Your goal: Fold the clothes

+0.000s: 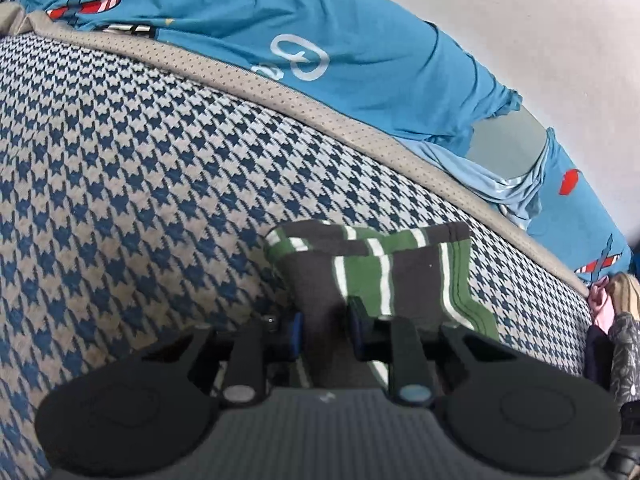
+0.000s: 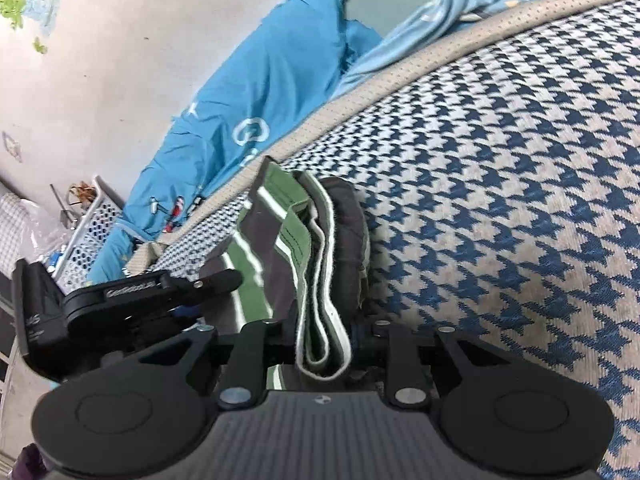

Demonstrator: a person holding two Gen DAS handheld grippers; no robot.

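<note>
striped garment (image 1: 360, 276) pinched by left gripper (image 1: 325, 326) & right gripper (image 2: 322, 340), both angled down.

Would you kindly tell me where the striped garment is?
In both wrist views, the striped garment sits mid-frame on the houndstooth mat, pinched by both claws.

Right hand-held gripper (image 2: 324, 344) clamping folded striped garment (image 2: 280, 240)

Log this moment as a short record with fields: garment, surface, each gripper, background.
garment: striped green, grey and white garment, folded in layers
surface: houndstooth mat with a beige perforated border
left gripper: shut on the garment's near edge
right gripper: shut on the stacked folded edges
background: blue printed sheet, white basket, pale wall
</note>
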